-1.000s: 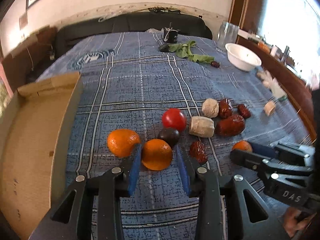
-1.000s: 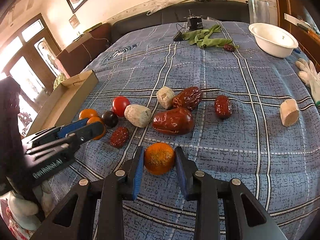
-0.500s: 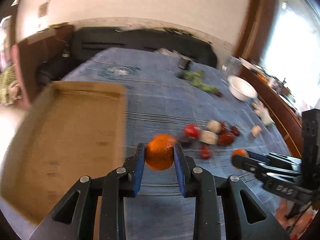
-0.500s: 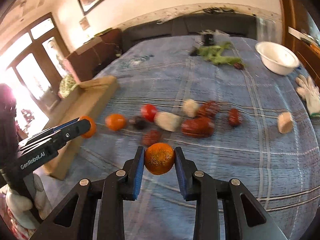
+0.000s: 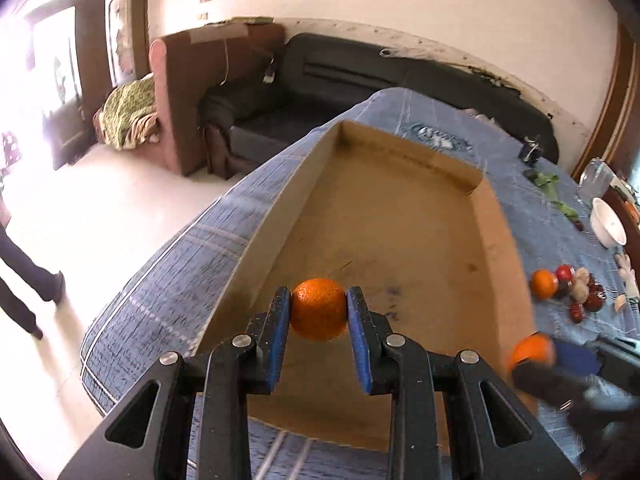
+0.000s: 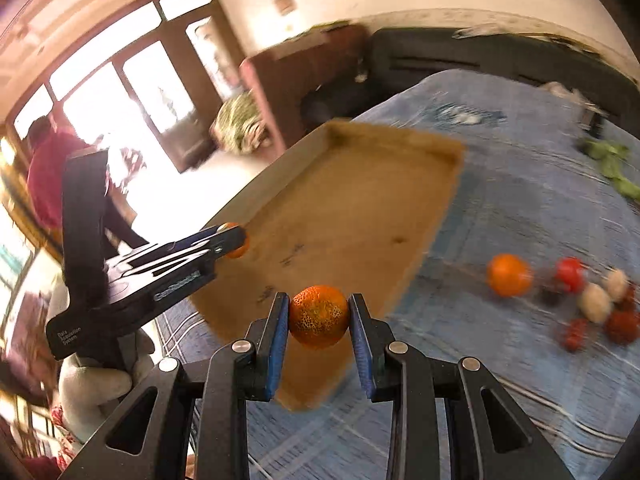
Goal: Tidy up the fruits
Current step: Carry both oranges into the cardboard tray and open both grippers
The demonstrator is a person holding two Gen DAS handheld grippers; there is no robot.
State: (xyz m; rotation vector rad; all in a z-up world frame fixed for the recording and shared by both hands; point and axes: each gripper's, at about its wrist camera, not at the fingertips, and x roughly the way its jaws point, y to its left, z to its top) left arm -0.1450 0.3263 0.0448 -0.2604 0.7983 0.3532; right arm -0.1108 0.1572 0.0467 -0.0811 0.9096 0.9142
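Note:
My left gripper (image 5: 319,312) is shut on an orange (image 5: 318,314) and holds it above the near end of the empty cardboard box (image 5: 396,248). My right gripper (image 6: 319,316) is shut on a speckled orange (image 6: 319,316) and holds it over the box's near right corner (image 6: 340,240). The right gripper also shows in the left wrist view (image 5: 536,354) with its orange, beside the box's right wall. The left gripper shows in the right wrist view (image 6: 236,240) over the box's left wall. A third orange (image 6: 509,275) lies on the blue cloth.
A cluster of fruits lies right of the box: a red tomato (image 6: 570,273), a dark fruit, pale lumps (image 6: 596,302) and red dates (image 6: 622,326). A white bowl (image 5: 608,222) and green leaves (image 5: 554,190) sit farther back. The bed edge drops to the floor on the left.
Both grippers have swung left with their oranges, from above the fruit cluster to above the cardboard box. The fruit cluster now lies off to the right.

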